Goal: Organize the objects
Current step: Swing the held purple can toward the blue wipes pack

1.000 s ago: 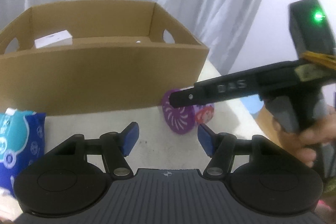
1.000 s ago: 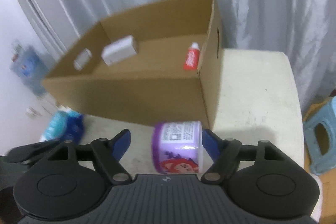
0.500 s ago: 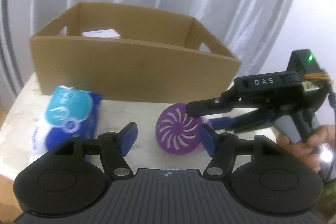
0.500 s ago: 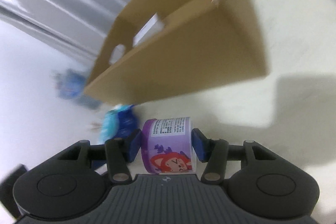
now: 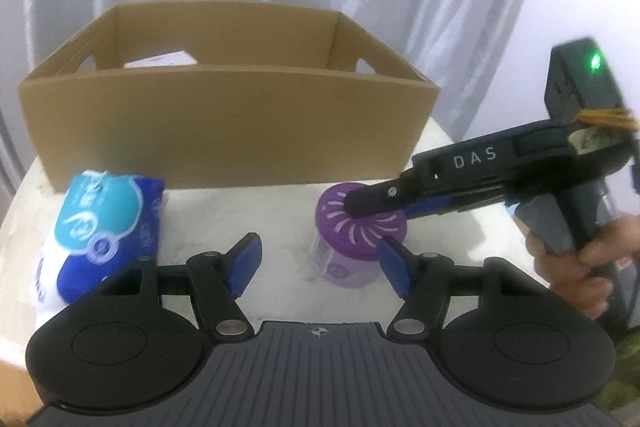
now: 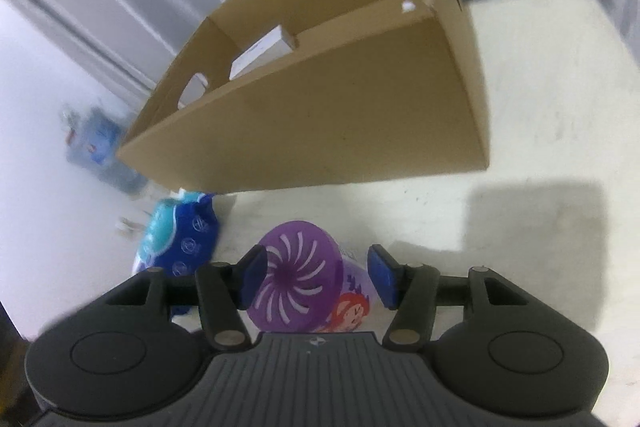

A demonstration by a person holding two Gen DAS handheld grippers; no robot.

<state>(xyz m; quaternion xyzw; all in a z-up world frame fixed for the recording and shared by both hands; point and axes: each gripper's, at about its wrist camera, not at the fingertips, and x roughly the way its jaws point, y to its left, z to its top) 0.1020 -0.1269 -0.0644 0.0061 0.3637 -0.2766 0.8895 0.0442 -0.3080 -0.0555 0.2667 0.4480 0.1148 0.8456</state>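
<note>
Tipped on its side a moment ago, the purple round plastic jar with a swirl-vented lid now stands upright on the white counter between the right gripper's opening jaws. At twelve o'clock, the brown cardboard box holds a small white carton. Left gripper: jaws apart, empty.

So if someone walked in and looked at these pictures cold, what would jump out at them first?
Probably the purple jar with the swirl-pattern lid, standing on the pale table just in front of the big cardboard box. The right gripper sits around it, jaws opening, the right-hand pad clear of the jar. Next, the blue tissue pack lying left of the jar, and the left gripper, open and empty.
</note>
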